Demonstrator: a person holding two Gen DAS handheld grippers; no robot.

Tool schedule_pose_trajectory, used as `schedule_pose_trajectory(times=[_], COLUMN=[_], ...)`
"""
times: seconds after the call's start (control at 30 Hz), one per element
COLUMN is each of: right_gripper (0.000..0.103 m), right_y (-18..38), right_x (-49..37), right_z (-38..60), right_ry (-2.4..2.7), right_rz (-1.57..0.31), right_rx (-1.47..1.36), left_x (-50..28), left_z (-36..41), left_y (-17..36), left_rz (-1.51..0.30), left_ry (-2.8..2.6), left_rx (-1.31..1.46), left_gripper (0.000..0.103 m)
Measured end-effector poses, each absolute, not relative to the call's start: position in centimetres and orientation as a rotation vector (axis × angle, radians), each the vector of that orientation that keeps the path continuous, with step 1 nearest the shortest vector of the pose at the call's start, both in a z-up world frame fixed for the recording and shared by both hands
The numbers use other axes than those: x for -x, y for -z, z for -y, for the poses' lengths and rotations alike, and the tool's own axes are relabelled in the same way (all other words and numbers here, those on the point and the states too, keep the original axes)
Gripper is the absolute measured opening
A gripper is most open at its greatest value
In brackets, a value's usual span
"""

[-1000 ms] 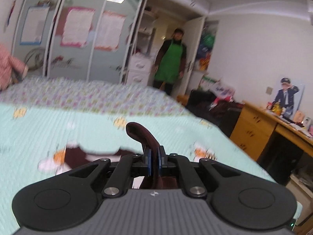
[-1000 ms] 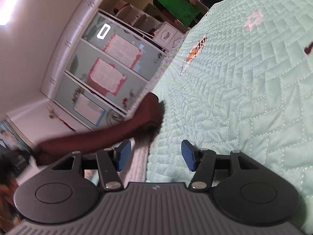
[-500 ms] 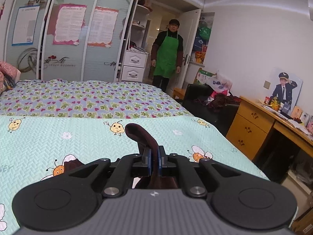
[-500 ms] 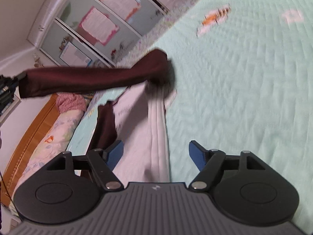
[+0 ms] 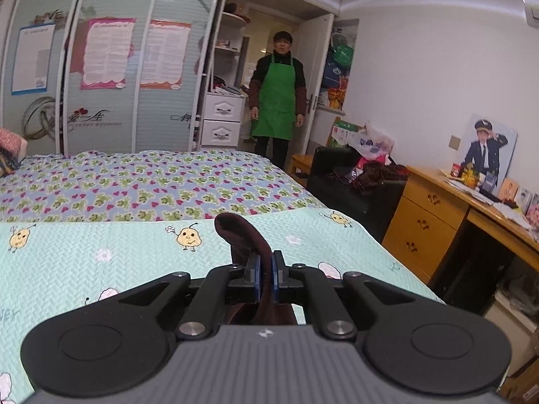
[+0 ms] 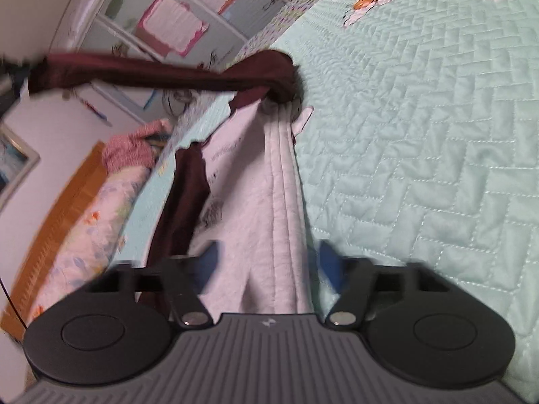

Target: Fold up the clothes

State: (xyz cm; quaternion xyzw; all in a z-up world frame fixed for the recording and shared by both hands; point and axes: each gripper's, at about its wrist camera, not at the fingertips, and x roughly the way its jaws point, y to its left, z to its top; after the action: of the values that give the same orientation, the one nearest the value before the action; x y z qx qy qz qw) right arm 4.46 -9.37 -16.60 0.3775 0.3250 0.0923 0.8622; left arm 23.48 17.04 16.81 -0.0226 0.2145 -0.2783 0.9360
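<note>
A garment with a pale pink body [image 6: 266, 202] and dark maroon sleeves lies on the mint quilted bedspread [image 6: 421, 134]. One maroon sleeve [image 6: 151, 75] is pulled taut up and to the left, off the bed. My left gripper [image 5: 266, 262] is shut on that sleeve's cuff [image 5: 239, 232], which curls up above the pads, and holds it over the bedspread [image 5: 84, 252]. My right gripper [image 6: 267, 262] is low over the garment's near edge. Its jaws are closing with the bunched pale cloth between them, and the pads are blurred. The other maroon sleeve [image 6: 183, 195] lies along the body's left side.
A person in a green apron [image 5: 278, 101] stands in the doorway beyond the bed. A wardrobe with posters [image 5: 101, 67] lines the far wall. A wooden desk [image 5: 454, 208] and a dark chair piled with clothes [image 5: 353, 185] stand on the right. Pillows [image 6: 84, 235] lie by the headboard.
My left gripper has risen with the cuff, so more of the room shows. My right gripper swung over the pale cloth, widened, then narrowed its jaws around it. The sleeve is stretched tighter.
</note>
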Motion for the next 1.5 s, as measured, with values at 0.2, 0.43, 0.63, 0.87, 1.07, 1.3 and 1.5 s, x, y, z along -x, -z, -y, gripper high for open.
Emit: schedule_pose_trajectory(times=[0.2,0.43,0.63,0.87,1.07,1.3,1.5], right_gripper=[0.021,0.02,0.02,0.02,0.02,0.02,0.02], right_y=[16.5,14.0,10.8,9.1,9.6,9.2,8.2], right_x=[-4.2,-4.9,-6.7,-7.7,-7.9,-8.3,-9.3], right_z=[9.0,6.2,2.2,-2.6,-4.8,-5.6,-4.8], right_ry=[-0.168,-0.163,-0.234,-0.303,-0.33,-0.355,-0.389], right_rz=[-0.668,-0.665,-0.67,-0.702,-0.763,-0.787,-0.795], right_rx=[-0.802,-0.661,-0.503,-0.309,-0.234,-0.256,-0.369], left_x=[-24.3,-24.2,-24.6,-24.3,-23.1,-23.9,-24.5], left_z=[-16.2,-19.4,-24.2,-31.7,-37.2,-41.0,-41.8], left_y=[-18.4,-21.5,-22.9,-22.9,-20.4,-16.8,-18.2], left_rz=[-0.418,-0.317,-0.294,-0.268,-0.297,-0.392,-0.363], left_ry=[0.569,0.533,0.438,0.345,0.269,0.198,0.238], left_rx=[0.052,0.111,0.165,0.271,0.342,0.412,0.431], left_gripper=[0.006,0.006,0.005,0.005,0.005,0.005,0.005])
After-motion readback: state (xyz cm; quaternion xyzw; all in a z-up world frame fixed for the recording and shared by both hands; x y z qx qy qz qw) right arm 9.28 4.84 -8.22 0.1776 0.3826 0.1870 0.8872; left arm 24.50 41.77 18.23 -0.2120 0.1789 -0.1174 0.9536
